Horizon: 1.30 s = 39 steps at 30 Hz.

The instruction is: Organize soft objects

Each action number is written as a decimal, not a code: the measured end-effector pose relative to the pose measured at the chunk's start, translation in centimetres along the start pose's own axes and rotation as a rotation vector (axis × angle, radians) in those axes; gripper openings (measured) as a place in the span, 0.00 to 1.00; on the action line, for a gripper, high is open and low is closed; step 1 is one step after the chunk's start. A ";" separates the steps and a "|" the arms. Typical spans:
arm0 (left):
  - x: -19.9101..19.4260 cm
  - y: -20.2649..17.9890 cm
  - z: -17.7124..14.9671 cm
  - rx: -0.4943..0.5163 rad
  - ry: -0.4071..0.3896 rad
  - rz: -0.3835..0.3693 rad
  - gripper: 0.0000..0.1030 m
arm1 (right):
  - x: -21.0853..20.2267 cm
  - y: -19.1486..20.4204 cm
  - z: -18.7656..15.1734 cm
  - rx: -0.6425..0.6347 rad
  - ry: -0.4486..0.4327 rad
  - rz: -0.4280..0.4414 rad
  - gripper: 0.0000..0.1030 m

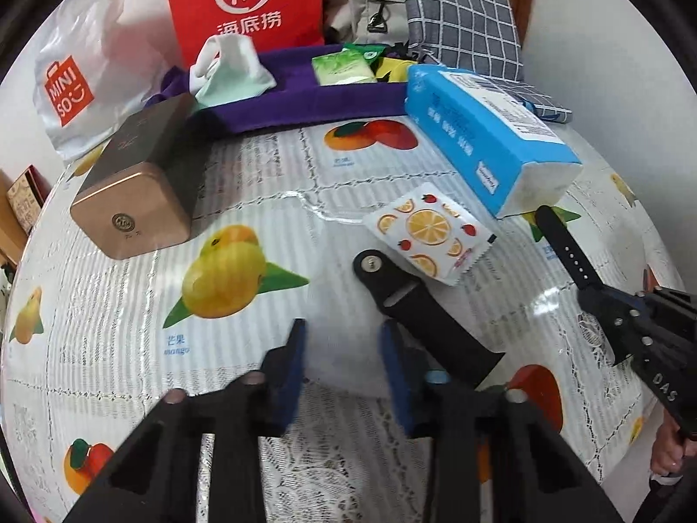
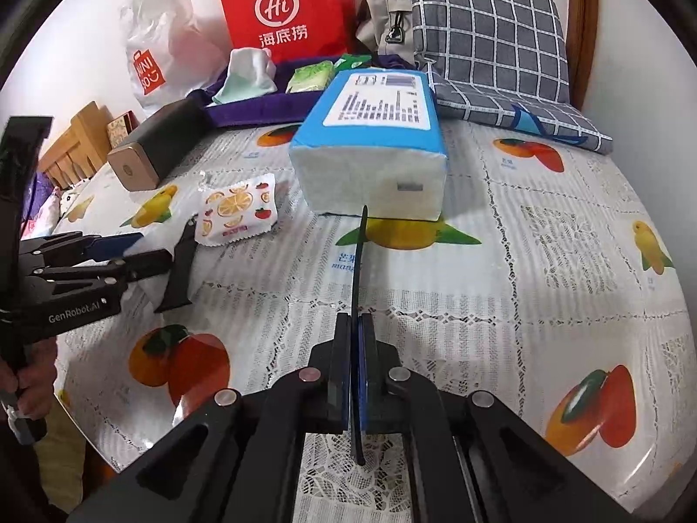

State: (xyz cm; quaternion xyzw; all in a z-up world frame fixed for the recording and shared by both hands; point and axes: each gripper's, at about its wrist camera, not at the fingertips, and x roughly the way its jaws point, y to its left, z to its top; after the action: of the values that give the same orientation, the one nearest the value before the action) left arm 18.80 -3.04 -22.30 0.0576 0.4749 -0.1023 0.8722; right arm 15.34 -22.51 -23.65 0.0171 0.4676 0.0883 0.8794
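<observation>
My right gripper (image 2: 355, 327) is shut on a thin black strap (image 2: 358, 261), held edge-on above the table; it also shows in the left wrist view (image 1: 566, 248). My left gripper (image 1: 344, 340) is open just above the table, its right finger beside a second black strap piece (image 1: 418, 314) lying flat; that piece also shows in the right wrist view (image 2: 181, 261). An orange-print wipes packet (image 1: 429, 231) lies past it. A blue tissue pack (image 1: 488, 139) lies behind. A purple tray (image 1: 305, 100) at the back holds a folded white cloth (image 1: 231, 72) and green packets (image 1: 344, 69).
A bronze box (image 1: 135, 183) lies left of the tray. A red paper bag (image 1: 244, 4), a white Miniso bag (image 1: 74, 69), a beige bag (image 1: 366, 4) and a grey checked cushion (image 1: 461, 17) line the back. The fruit-print tablecloth (image 1: 218, 270) covers the table.
</observation>
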 end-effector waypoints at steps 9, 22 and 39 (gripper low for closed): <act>-0.2 1.6 -0.2 -0.108 0.011 -0.105 0.05 | 0.4 -0.2 -0.2 0.012 -0.027 0.008 0.03; -4.9 7.8 -1.1 -0.245 -0.077 -0.134 0.05 | -0.6 0.8 0.1 0.018 0.005 0.015 0.03; -10.3 10.8 -0.2 -0.266 -0.179 -0.126 0.05 | -4.2 2.2 2.1 0.020 -0.028 0.005 0.03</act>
State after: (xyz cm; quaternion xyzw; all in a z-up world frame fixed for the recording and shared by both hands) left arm 15.68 8.74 -13.75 -0.0976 0.4072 -0.0976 0.9028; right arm 14.49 -20.94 -18.73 0.0282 0.4558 0.0859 0.8855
